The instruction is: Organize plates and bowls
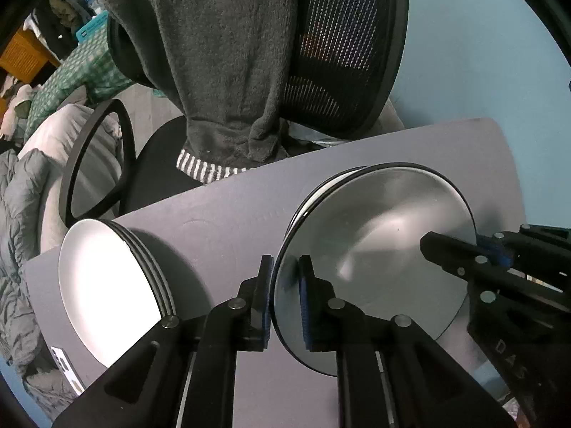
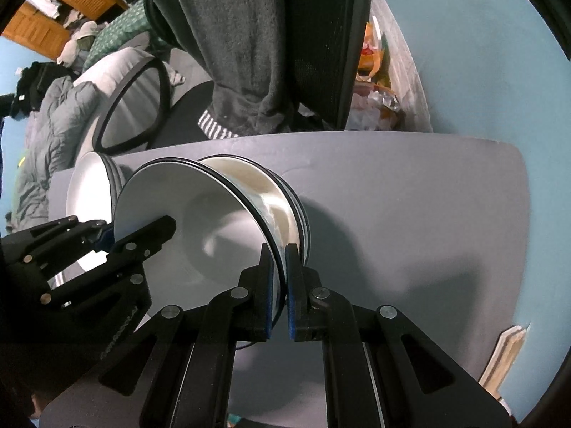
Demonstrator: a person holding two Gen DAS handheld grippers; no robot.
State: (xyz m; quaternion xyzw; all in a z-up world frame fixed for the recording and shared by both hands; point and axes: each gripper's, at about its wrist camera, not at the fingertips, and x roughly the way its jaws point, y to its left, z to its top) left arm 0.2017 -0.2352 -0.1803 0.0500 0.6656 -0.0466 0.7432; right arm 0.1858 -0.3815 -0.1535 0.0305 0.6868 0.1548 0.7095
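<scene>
A white bowl with a dark rim (image 1: 378,249) (image 2: 200,228) is the top one of a nested bowl stack (image 2: 299,214) on the grey table (image 1: 214,221). My left gripper (image 1: 285,299) is shut on its near left rim. My right gripper (image 2: 280,292) is shut on its right rim; it also shows in the left wrist view (image 1: 464,253). A stack of white plates (image 1: 107,285) (image 2: 89,192) sits at the table's left end.
An office chair (image 1: 339,53) draped with a grey fleece blanket (image 1: 221,64) stands behind the table. A bed with quilts (image 1: 21,214) lies to the left. A phone (image 1: 66,367) lies near the table's left corner. A bin of clutter (image 2: 374,82) is by the blue wall.
</scene>
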